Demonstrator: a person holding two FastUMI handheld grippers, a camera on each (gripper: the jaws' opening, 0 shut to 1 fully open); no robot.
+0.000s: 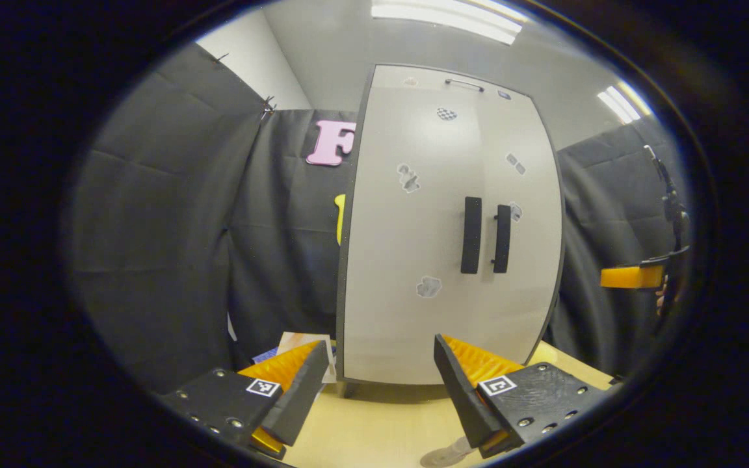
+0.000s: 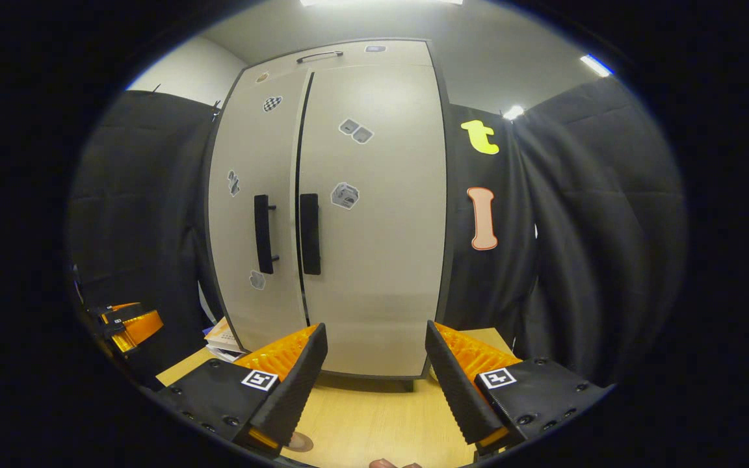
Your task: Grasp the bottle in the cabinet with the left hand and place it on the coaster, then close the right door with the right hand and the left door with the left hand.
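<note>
Behind the shut cabinet doors (image 2: 329,214) the bottle is hidden, likely light, rigid and slick, best gripped mid-body, while left gripper (image 1: 378,383) and right gripper (image 2: 374,380) hover with jaws spread, empty.

Both doors of the cabinet (image 1: 446,227) stand closed, so its interior and any contents are hidden. The stickers (image 2: 344,195) on the door faces are too small to make out. A stack of printed matter (image 1: 296,348) beside the cabinet is partly covered by the left gripper's finger (image 1: 293,383). A round disc (image 1: 443,457) on the tabletop (image 1: 374,422) is cut by the lower edge. The other gripper (image 1: 634,276) is cropped at the right margin.
</note>
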